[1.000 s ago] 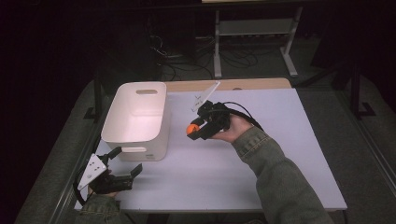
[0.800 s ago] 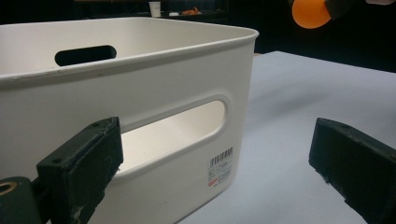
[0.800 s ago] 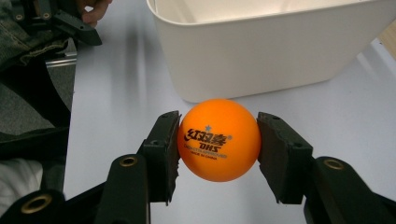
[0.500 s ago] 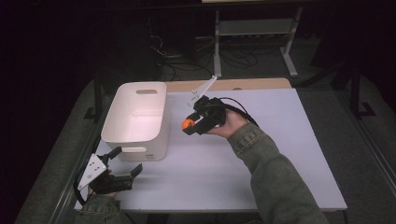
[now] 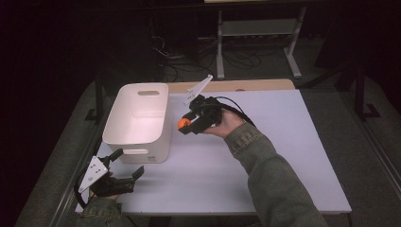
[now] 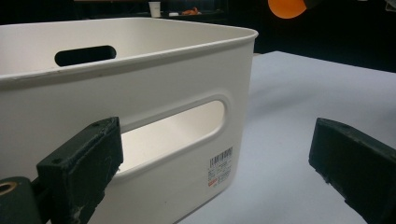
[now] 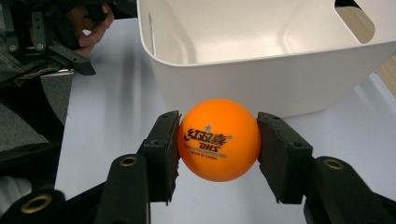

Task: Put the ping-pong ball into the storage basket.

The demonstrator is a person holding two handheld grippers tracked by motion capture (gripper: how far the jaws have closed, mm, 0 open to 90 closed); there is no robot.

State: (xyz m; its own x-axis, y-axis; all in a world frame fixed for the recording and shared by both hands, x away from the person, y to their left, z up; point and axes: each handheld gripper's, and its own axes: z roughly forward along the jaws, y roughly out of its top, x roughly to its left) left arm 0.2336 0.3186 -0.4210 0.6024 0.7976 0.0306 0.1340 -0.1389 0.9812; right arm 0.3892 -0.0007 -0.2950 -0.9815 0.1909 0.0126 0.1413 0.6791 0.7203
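**A:** Right, the right gripper (image 5: 185, 126) is up off the table (image 5: 283, 156), just beside the bin's (image 5: 163, 118) right wall, and it's pinching the ball (image 5: 183, 123).

**B:** Clean grip?

**A:** Very. From the right gripper view, the ball (image 7: 218, 139) sits squarely between the two black pads (image 7: 164, 144), both pressed against its sides, printed logo facing the camera. The bin (image 7: 261, 79) lies straight ahead, its near rim just past the ball, white inside.

**B:** And the left gripper?

**A:** Left gripper (image 5: 124, 165) is low at the table's near left corner, jaws spread wide, nothing between them. One jaw is by the bin's near wall, though I can't tell whether it touches.

**B:** What does its own camera give us?

**A:** In the left gripper view, the bin (image 6: 140, 84) is close, handle slot and barcode label showing, with the ball (image 6: 286, 7) peeking in orange at the top edge, above and beyond the bin's corner.
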